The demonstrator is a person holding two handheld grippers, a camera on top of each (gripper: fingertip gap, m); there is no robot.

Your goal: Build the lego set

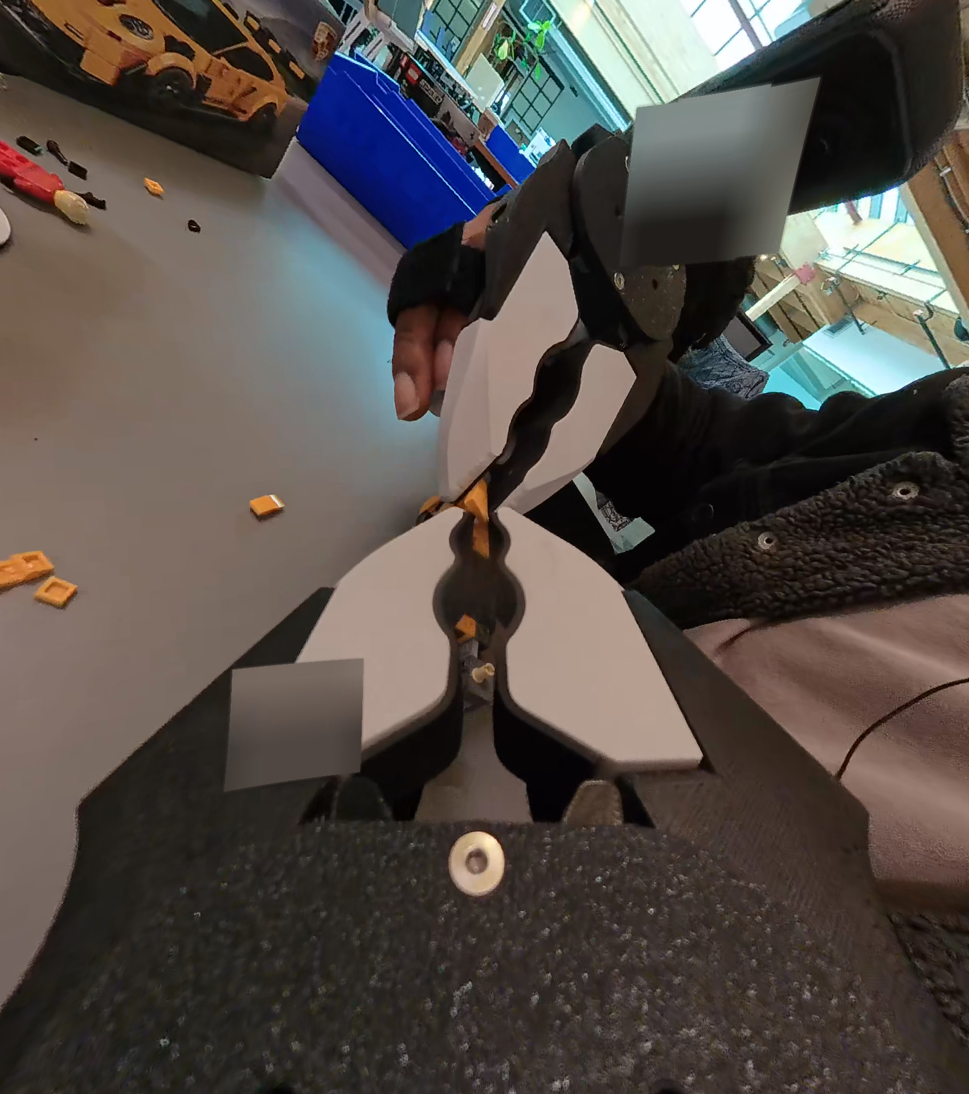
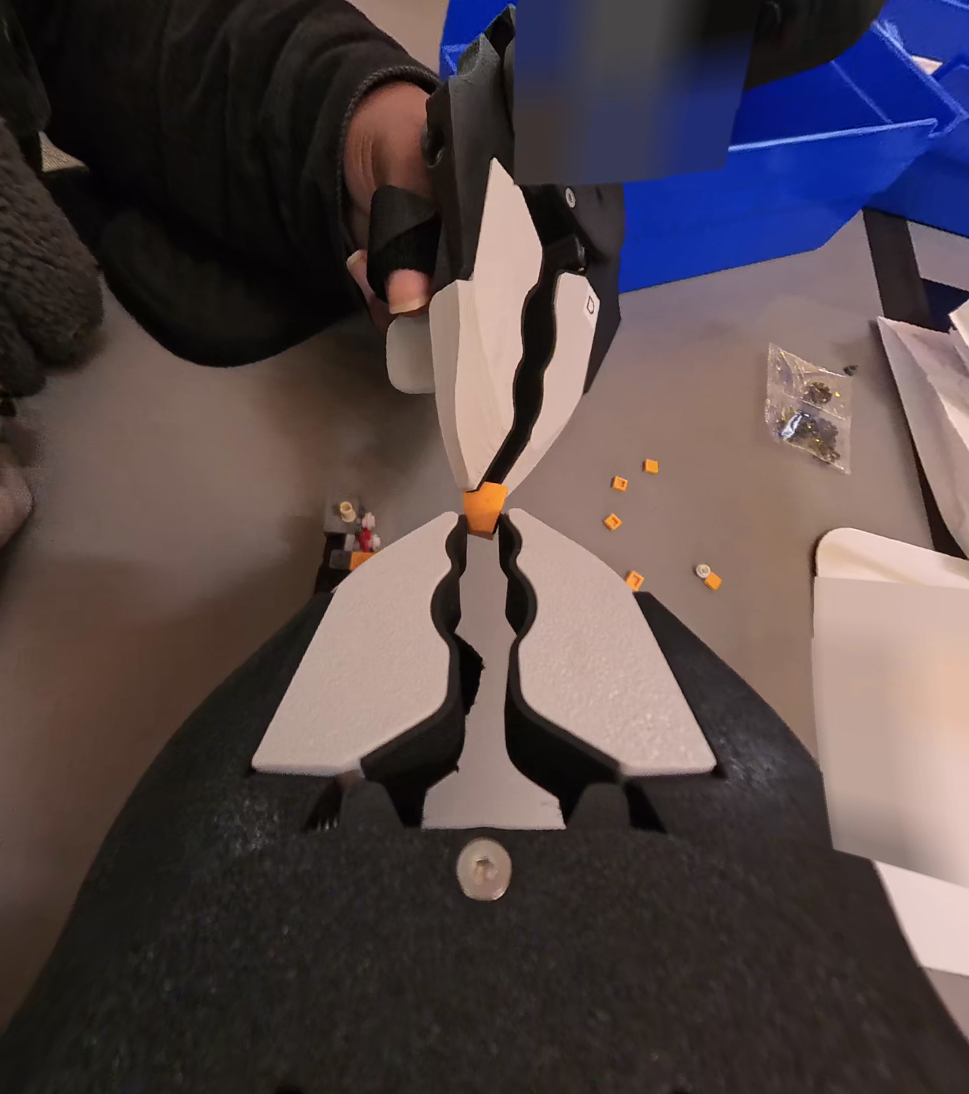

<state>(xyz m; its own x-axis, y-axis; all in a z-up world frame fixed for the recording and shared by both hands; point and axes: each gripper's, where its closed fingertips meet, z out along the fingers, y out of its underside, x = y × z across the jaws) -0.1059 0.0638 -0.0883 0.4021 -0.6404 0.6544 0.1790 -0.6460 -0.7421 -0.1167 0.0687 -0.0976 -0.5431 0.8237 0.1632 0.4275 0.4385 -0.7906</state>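
Both tongs meet tip to tip above the grey table (image 2: 174, 592), the right gripper (image 2: 482, 521) narrowly clamped on the orange tile (image 2: 483, 506) and the left gripper (image 1: 479, 521) nearly closed, pinching that tile's far edge, loose orange pieces (image 2: 619, 483) scattered just right.

Blue bins (image 2: 825, 160) beyond scattered orange tiles (image 2: 618, 484)
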